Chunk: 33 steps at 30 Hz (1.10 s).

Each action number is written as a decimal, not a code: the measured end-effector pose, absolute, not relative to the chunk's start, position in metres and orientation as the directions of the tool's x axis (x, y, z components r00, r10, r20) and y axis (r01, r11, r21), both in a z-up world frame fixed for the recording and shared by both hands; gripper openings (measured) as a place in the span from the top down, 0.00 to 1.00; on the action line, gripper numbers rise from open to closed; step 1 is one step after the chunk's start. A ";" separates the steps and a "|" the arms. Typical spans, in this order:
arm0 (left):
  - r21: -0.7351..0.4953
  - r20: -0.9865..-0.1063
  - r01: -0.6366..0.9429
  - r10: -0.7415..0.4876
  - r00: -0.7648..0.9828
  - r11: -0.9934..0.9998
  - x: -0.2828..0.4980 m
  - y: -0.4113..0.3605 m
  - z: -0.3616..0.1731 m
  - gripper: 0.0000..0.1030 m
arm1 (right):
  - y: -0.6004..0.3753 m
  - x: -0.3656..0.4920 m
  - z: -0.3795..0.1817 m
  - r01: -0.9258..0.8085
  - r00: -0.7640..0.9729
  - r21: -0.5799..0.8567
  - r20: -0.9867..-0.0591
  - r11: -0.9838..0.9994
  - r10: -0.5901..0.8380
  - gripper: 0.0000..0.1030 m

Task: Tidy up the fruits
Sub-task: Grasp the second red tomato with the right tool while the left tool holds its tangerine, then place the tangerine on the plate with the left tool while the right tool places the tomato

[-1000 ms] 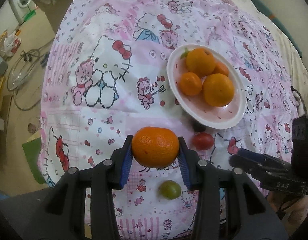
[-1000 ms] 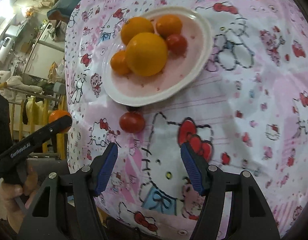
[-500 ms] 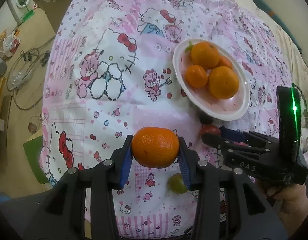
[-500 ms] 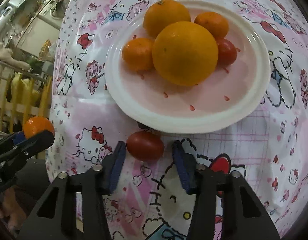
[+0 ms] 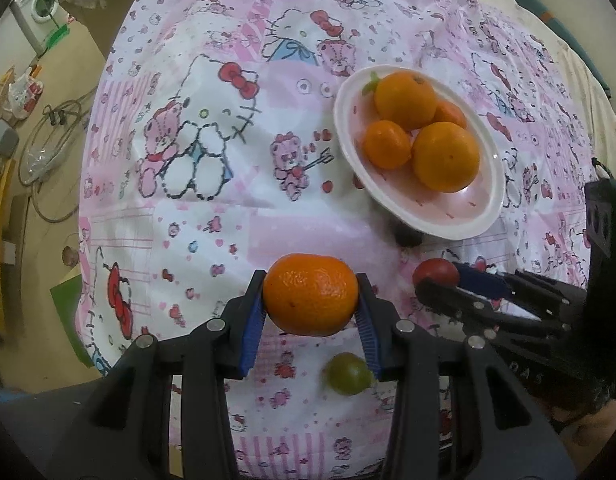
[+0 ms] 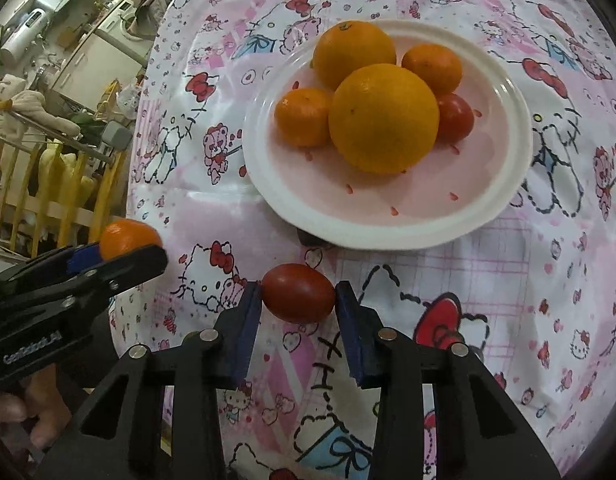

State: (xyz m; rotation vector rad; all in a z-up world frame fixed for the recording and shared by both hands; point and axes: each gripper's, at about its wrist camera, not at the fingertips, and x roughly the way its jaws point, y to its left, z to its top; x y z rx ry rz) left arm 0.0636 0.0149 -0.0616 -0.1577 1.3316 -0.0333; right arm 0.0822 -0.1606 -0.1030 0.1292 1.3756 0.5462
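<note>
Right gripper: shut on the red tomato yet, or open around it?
Shut on it: both blue pads of the right gripper touch the red tomato, just short of the plate.

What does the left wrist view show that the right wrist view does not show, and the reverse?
Only the left wrist view shows the green fruit on the tablecloth.

Only the right wrist view shows the red tomato on the plate.

Both show the plate of oranges, the left gripper clamping a mandarin, and the right gripper around a loose tomato.

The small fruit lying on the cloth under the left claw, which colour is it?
The small fruit is green, seen best in the left wrist view.
</note>
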 end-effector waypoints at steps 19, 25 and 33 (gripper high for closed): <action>-0.110 -0.957 -0.044 -0.093 0.275 0.993 0.074 -0.020 -0.055 0.63 | -0.244 0.062 -0.047 -0.160 0.246 0.453 -0.842 0.877 0.480 0.61; -0.117 -0.941 -0.042 -0.097 0.325 0.992 0.077 -0.023 -0.044 0.63 | -0.272 0.064 -0.027 -0.134 0.321 0.458 -0.819 0.879 0.475 0.62; -0.105 -0.924 0.001 -0.098 0.369 0.994 0.095 -0.025 -0.022 0.63 | -0.295 0.082 -0.003 -0.125 0.400 0.459 -0.788 0.880 0.468 0.61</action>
